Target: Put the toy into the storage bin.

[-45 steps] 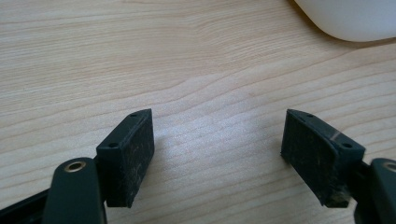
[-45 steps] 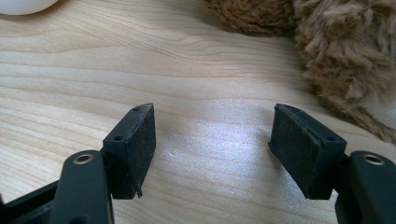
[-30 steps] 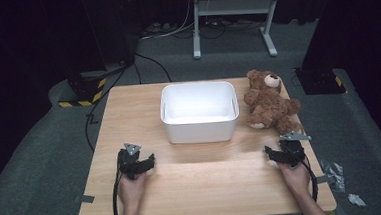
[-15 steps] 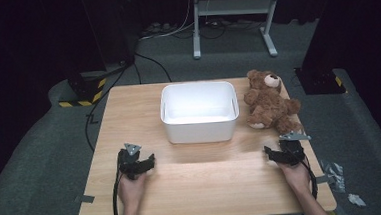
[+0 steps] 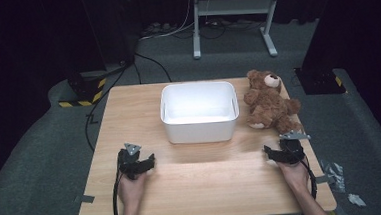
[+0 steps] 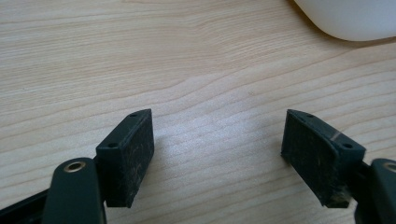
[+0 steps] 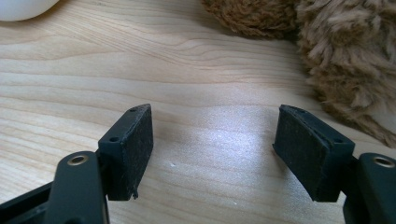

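Resting on the light wooden table [image 5: 203, 182], both hand-held tools are lying near its front edge. The right gripper [image 7: 212, 154] is sitting just in front of the brown plush teddy bear [image 5: 267, 101], jaws spread with bare wood between them; they have just been opening wider. The bear is lying at the table's far right, just beside the white rectangular plastic tub [image 5: 199, 112]. The left gripper [image 6: 217, 158] is sitting spread too, pinching nothing.
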Available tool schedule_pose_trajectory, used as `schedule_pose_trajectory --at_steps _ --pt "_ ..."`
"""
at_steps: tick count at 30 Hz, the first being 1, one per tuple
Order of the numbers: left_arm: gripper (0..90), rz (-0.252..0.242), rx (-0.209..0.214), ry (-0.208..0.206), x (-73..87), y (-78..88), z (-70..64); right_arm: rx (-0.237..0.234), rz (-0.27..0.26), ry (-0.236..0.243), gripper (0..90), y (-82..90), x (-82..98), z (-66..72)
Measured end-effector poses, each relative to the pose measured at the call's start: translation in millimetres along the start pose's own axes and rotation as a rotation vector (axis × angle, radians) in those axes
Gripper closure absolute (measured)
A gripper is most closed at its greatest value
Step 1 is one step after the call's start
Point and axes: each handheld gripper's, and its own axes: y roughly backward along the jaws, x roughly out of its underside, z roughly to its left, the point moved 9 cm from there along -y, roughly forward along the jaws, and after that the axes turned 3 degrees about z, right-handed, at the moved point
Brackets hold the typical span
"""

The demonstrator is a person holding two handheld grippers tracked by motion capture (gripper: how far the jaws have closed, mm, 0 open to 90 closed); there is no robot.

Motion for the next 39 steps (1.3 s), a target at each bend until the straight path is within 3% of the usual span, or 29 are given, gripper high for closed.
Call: schedule_pose_trajectory --at_steps 11,15,30,39 --pt "25.3 0.001 -0.002 0.002 0.1 0.1 0.1 -0.029 -0.052 0.031 24.3 10.8 -7.3 7.7" --pt "25.2 0.0 -0.002 0.002 0.0 0.0 0.1 -0.049 -0.042 0.04 25.1 14.3 -8.9 12.2" --pt "25.2 0.003 -0.002 -0.001 0.2 0.2 0.3 -0.032 -0.056 0.068 28.1 22.0 -16.7 12.1" --pt "25.3 0.003 -0.003 -0.002 0.3 0.2 0.4 -0.04 -0.071 0.045 27.7 24.4 -18.3 10.8"
